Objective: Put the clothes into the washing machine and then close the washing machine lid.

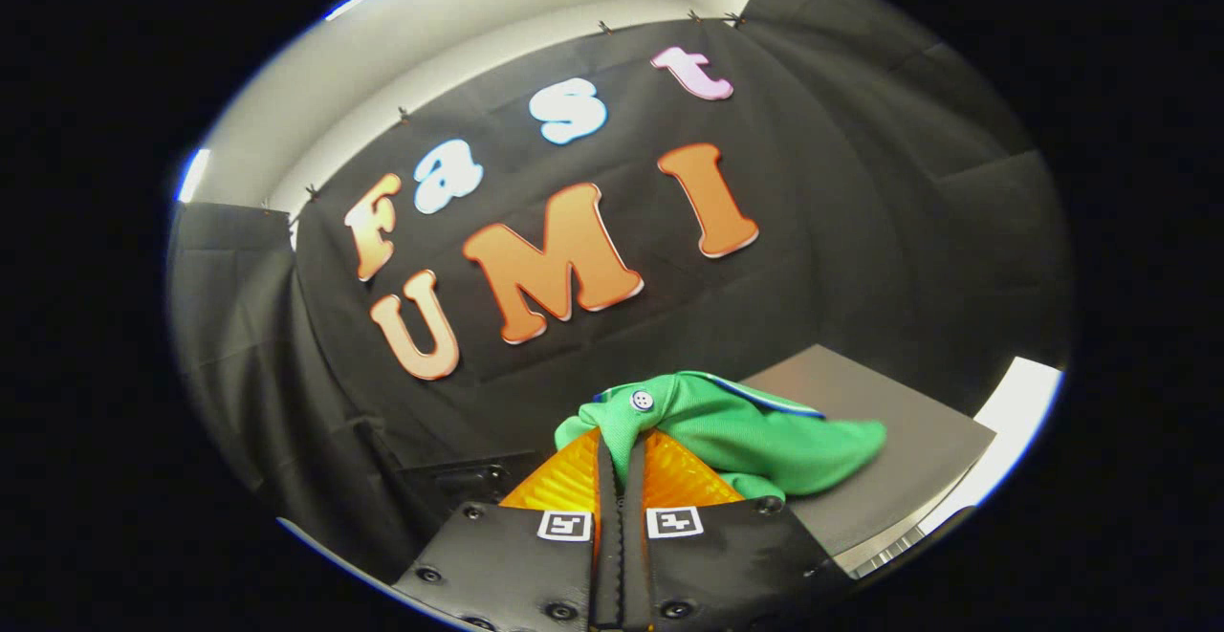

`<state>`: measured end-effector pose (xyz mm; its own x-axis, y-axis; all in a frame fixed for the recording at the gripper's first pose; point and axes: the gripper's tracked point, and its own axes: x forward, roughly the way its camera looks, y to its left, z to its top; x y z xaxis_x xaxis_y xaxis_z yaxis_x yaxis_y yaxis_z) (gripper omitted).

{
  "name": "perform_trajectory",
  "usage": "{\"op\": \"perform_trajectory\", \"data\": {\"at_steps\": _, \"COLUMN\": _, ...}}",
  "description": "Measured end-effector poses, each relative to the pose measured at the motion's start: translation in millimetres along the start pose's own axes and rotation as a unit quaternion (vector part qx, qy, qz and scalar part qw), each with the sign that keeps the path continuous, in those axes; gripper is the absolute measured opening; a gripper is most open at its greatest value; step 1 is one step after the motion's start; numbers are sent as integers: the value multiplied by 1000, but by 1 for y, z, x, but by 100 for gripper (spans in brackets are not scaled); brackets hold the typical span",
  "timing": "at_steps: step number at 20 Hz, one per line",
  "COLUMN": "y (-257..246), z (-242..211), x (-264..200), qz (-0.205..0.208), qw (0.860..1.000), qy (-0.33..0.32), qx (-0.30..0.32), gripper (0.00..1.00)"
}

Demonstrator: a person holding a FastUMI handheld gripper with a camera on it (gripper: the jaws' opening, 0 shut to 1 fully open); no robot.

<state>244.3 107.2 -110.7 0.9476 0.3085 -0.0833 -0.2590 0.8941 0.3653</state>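
Note:
A green garment (755, 431) with a white button and a blue-and-white trim hangs bunched from my gripper (620, 441), whose two fingers are pressed together on its cloth. The garment drapes off to the right of the fingertips (574, 474), lifted above a grey flat surface (918, 450). The cloth hides the very ends of the fingers. A white edge (1028, 398) of a further surface lies beyond the grey one on the right.
The booth's black cloth wall (841, 230) stands close ahead and wraps both sides. A dark bracket-like part (459, 479) sits low, left of the fingers. White wall and ceiling (497, 10) show above the cloth.

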Motion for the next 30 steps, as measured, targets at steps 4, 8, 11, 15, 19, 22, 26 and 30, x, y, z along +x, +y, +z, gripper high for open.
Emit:
{"op": "perform_trajectory", "data": {"at_steps": 4, "y": 15, "z": 14, "x": -9, "qz": 33, "qw": 999, "qy": -25, "qx": -23, "gripper": 8}}
{"op": "perform_trajectory", "data": {"at_steps": 8, "y": 40, "z": 26, "x": -11, "qz": 76, "qw": 994, "qy": -51, "qx": -54, "gripper": 8}}
{"op": "perform_trajectory", "data": {"at_steps": 11, "y": 61, "z": 33, "x": -10, "qz": 107, "qw": 989, "qy": -62, "qx": -75, "gripper": 8}}
{"op": "perform_trajectory", "data": {"at_steps": 15, "y": 101, "z": 26, "x": -16, "qz": 155, "qw": 983, "qy": -56, "qx": -84, "gripper": 8}}
{"op": "perform_trajectory", "data": {"at_steps": 19, "y": 142, "z": 11, "x": -12, "qz": 199, "qw": 975, "qy": -41, "qx": -92, "gripper": 8}}
{"op": "perform_trajectory", "data": {"at_steps": 22, "y": 176, "z": -8, "x": -12, "qz": 226, "qw": 969, "qy": -23, "qx": -97, "gripper": 8}}
{"op": "perform_trajectory", "data": {"at_steps": 26, "y": 199, "z": -41, "x": -3, "qz": 249, "qw": 962, "qy": 11, "qx": -108, "gripper": 8}}
{"op": "perform_trajectory", "data": {"at_steps": 30, "y": 213, "z": -76, "x": 2, "qz": 254, "qw": 959, "qy": 42, "qx": -115, "gripper": 8}}
